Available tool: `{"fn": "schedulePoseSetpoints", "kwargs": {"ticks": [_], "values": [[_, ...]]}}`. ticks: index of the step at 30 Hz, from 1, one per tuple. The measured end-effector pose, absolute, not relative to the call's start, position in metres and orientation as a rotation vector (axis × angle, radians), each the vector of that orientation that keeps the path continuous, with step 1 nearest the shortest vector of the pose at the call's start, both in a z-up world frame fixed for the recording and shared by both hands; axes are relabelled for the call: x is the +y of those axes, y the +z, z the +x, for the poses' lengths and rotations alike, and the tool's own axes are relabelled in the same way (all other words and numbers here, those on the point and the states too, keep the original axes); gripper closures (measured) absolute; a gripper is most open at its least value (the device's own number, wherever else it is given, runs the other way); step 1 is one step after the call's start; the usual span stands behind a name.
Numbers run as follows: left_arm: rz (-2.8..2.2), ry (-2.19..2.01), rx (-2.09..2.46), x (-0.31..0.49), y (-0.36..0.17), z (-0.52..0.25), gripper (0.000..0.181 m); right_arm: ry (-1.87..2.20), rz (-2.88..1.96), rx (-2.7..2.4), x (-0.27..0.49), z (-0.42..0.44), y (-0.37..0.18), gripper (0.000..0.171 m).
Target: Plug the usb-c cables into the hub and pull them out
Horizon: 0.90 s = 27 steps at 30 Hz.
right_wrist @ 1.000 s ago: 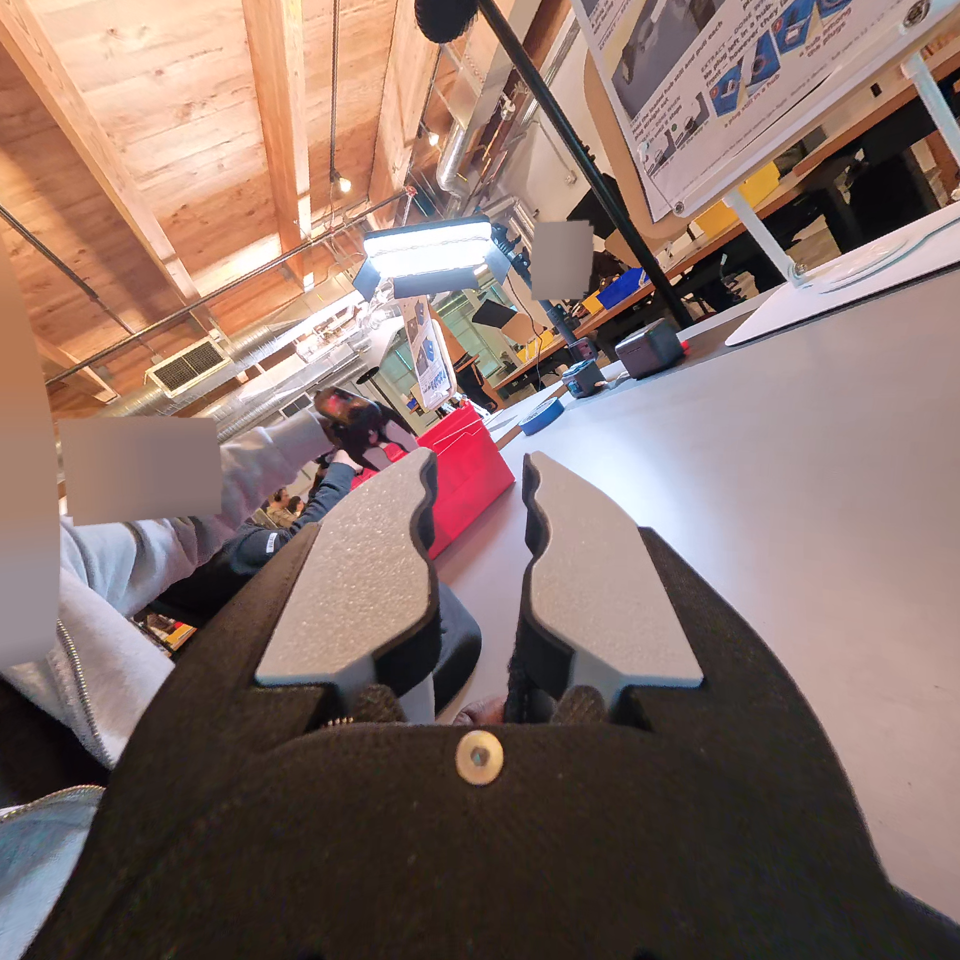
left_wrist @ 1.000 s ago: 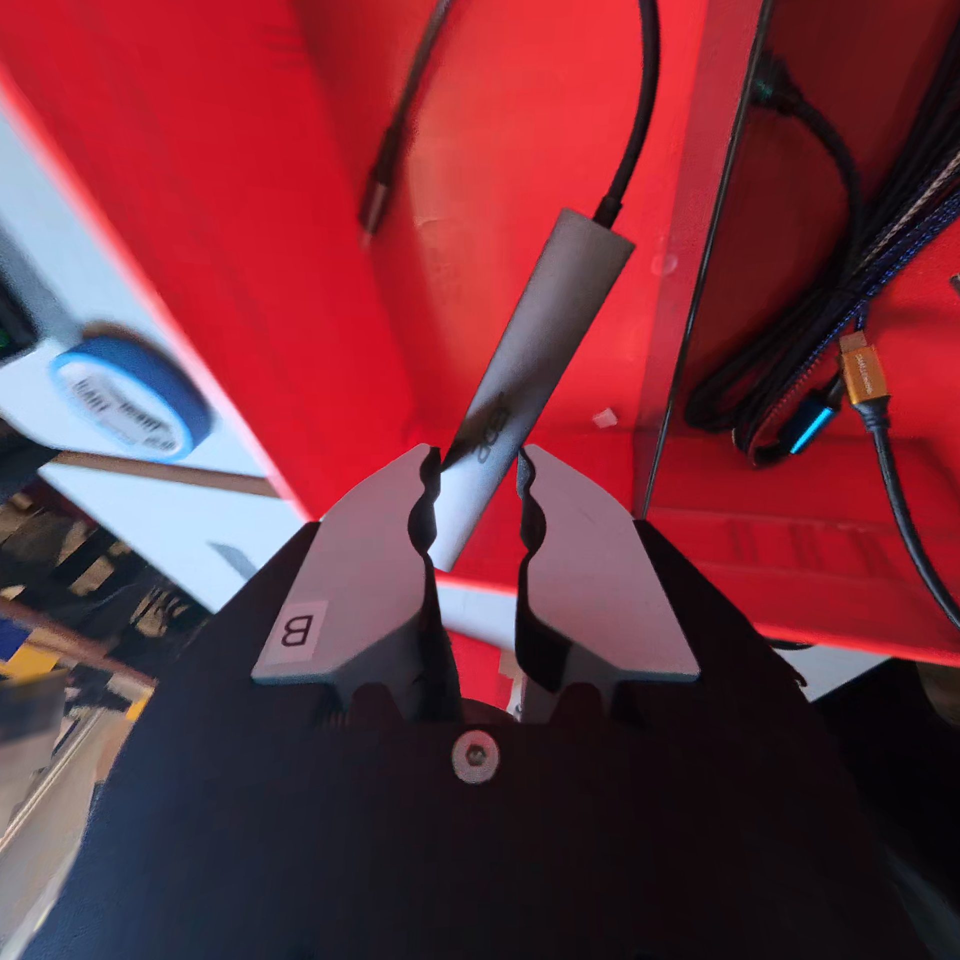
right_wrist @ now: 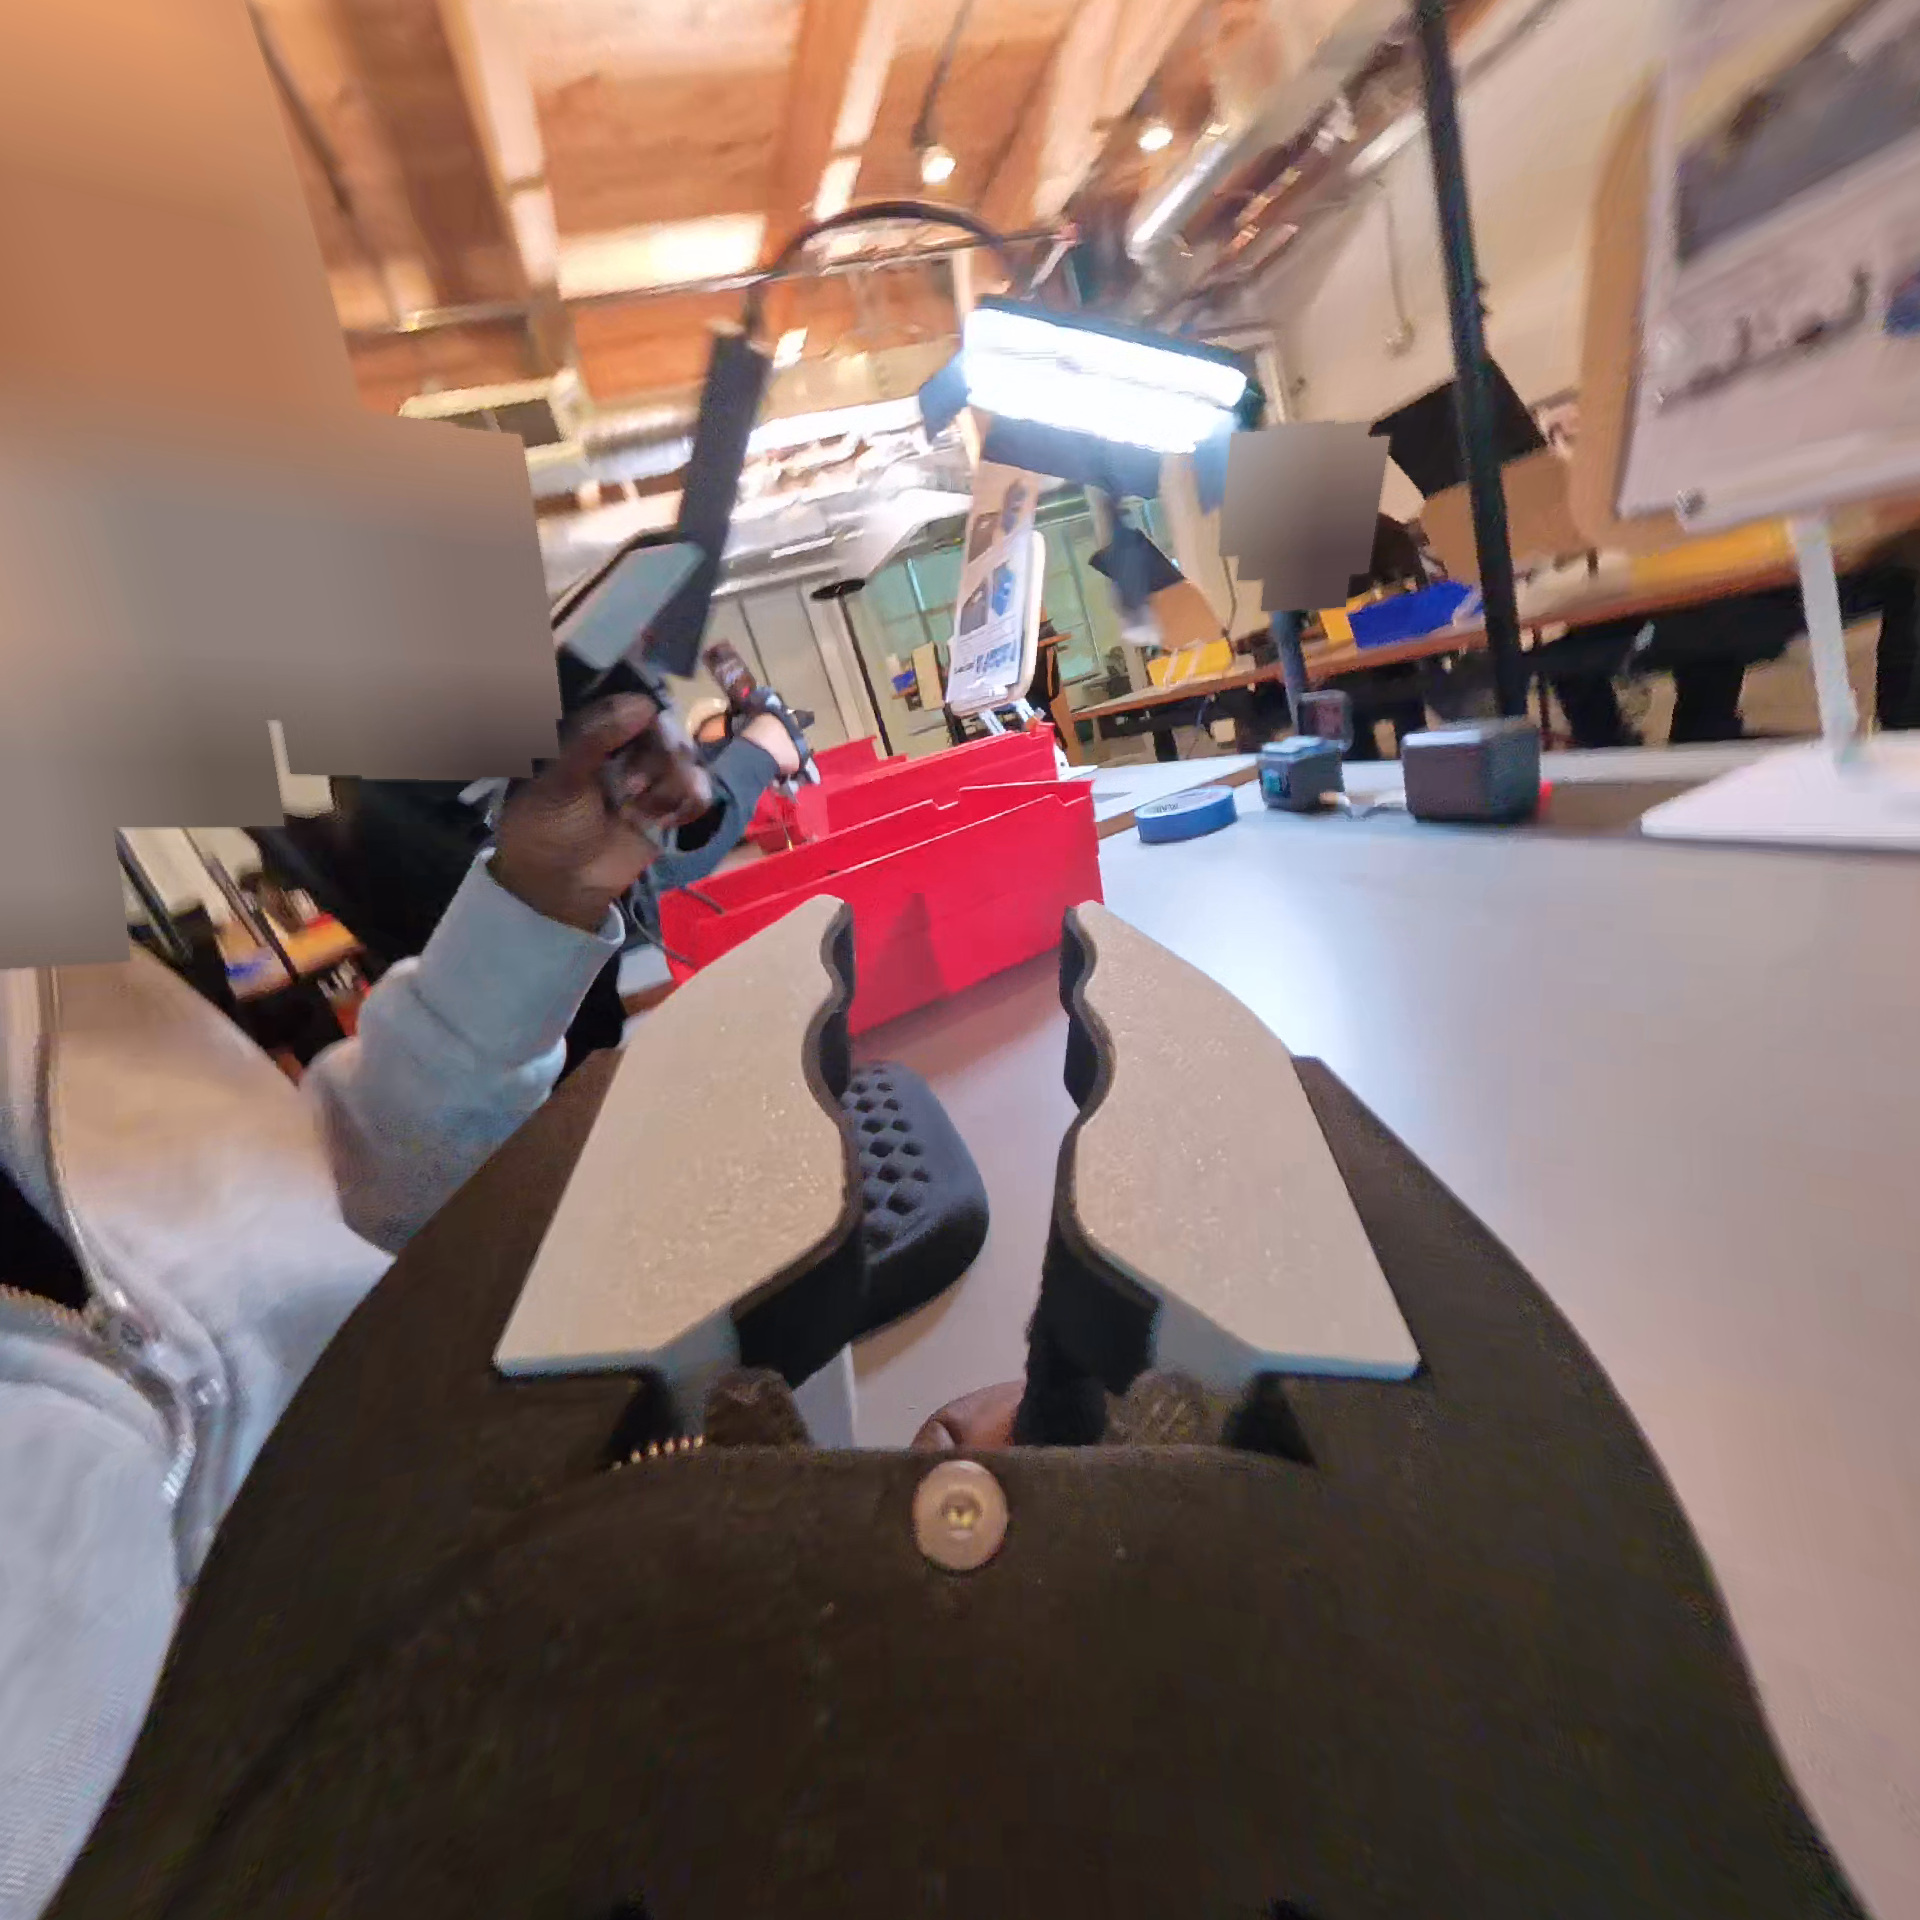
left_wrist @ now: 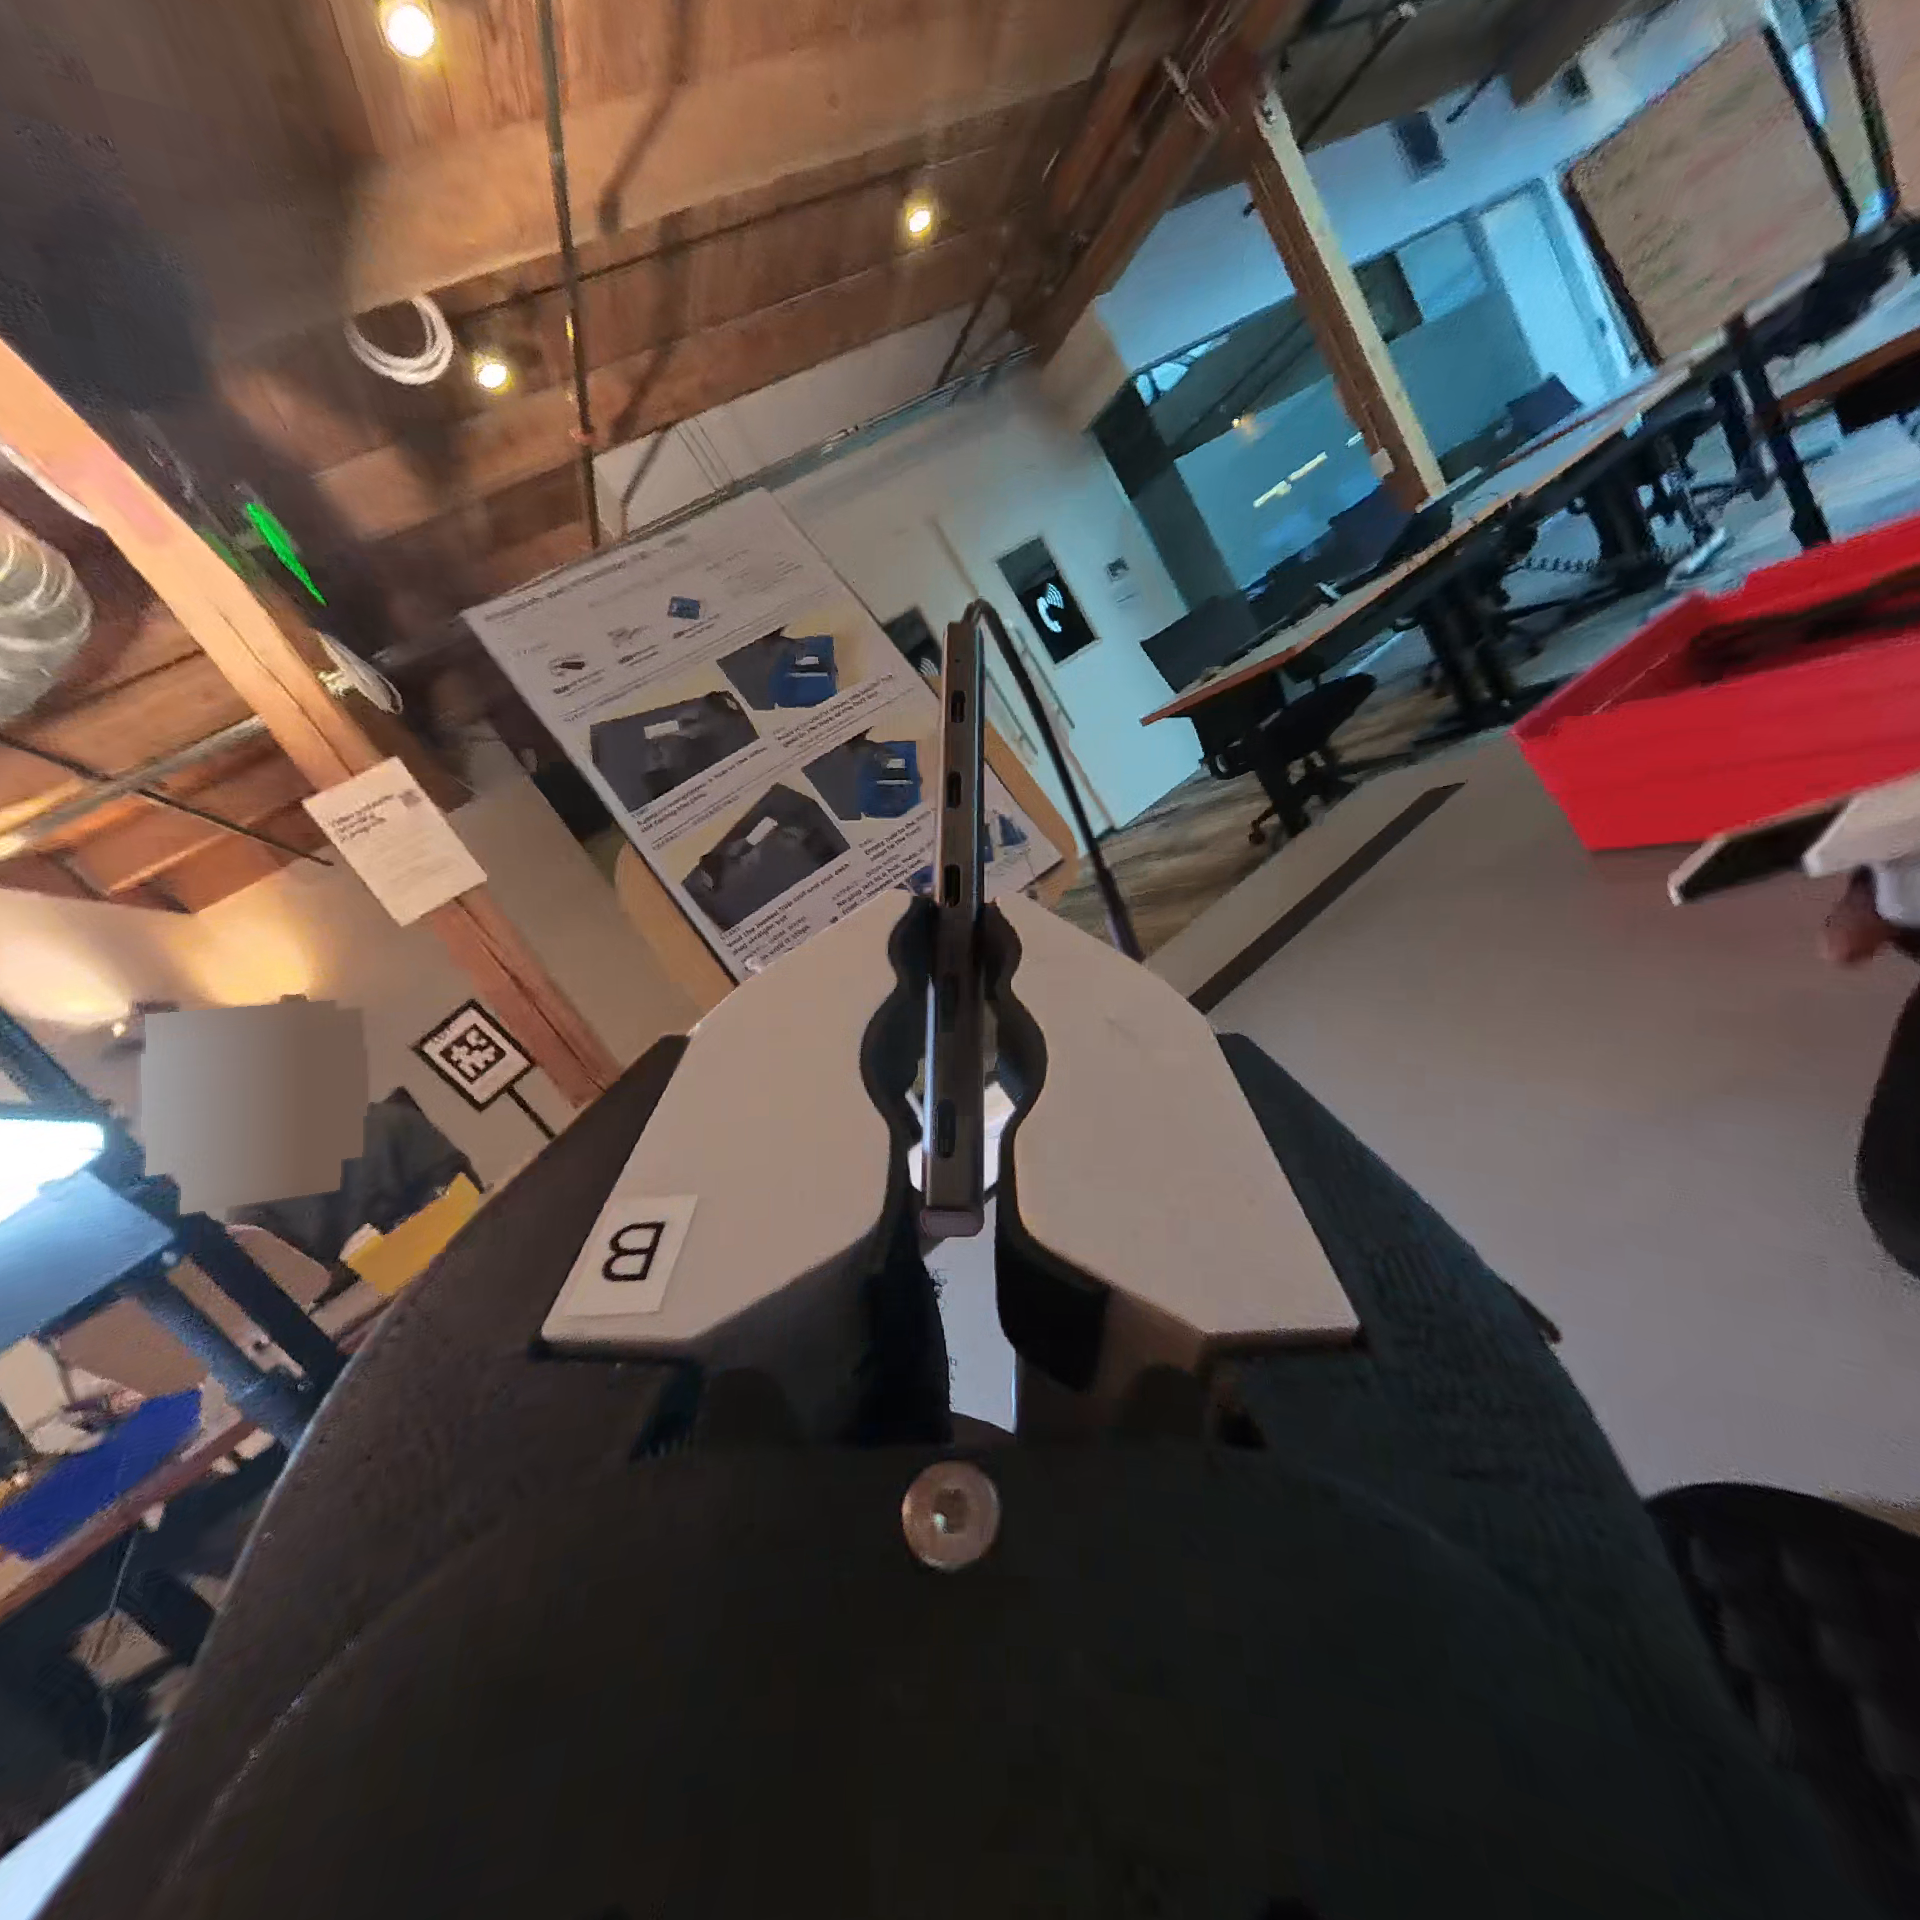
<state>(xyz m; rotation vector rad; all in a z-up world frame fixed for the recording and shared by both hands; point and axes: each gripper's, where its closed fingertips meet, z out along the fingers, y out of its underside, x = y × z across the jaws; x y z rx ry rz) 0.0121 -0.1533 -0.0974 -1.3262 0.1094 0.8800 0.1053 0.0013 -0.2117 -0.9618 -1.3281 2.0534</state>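
**A:** Workshop bench, mid-task: the left gripper (left_wrist: 951, 914) is clamped on the hub (left_wrist: 956, 831), holding it edge-on in the air, well above the table (left_wrist: 1455, 1143). Its row of ports faces the camera, and every one that shows looks empty.

**B:** So nothing is plugged in?

**A:** By these views, no. The hub's own lead (left_wrist: 1049, 748) trails off its far end and curves down behind the right finger. No loose usb-c cable shows anywhere. My reading: the hub is picked up, and fetching a cable, every insertion and every pull-out are still to come.

**B:** And the right gripper (right_wrist: 956, 945)?

**A:** Its jaws stand apart with nothing between them, low over the table, just this side of the red bin (right_wrist: 914, 883).

**B:** What does each camera add?

**A:** The left wrist view alone shows the ports. The right wrist view alone shows the hub from outside: a dark bar raised high above the bin, held up by the person's hand (right_wrist: 592, 821), with the lead arching over its top. It also catches a blue tape roll (right_wrist: 1184, 816) on the table beyond the bin.
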Motion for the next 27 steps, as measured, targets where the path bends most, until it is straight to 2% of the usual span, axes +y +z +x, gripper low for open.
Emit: {"fn": "schedulePoseSetpoints", "kwargs": {"ticks": [6,8,12,14,17,22,27], "values": [[-1.515,0.933,0.431,-0.106,-0.169,0.043,0.171,1.403,-0.533,-1.369,-0.014,0.117,-0.18,0.113],[-1.551,0.896,0.557,-0.099,-0.189,0.056,0.171,1.249,-0.407,-1.448,-0.024,0.121,-0.174,0.115],[-1.557,0.816,0.724,-0.096,-0.21,0.078,0.171,1.006,-0.249,-1.735,-0.043,0.115,-0.197,0.116],[-1.547,0.769,0.779,-0.096,-0.215,0.089,0.171,0.919,-0.173,-1.775,-0.047,0.111,-0.203,0.124],[-1.522,0.73,0.816,-0.093,-0.218,0.099,0.171,0.868,-0.073,-1.803,-0.058,0.111,-0.209,0.156],[-1.527,0.694,0.754,-0.087,-0.222,0.099,0.17,0.744,-0.026,-1.821,-0.051,0.112,-0.216,0.158],[-1.39,0.666,0.194,-0.084,-0.199,0.059,0.156,0.505,-0.228,-1.787,0.0,0.109,-0.226,0.162]]}}
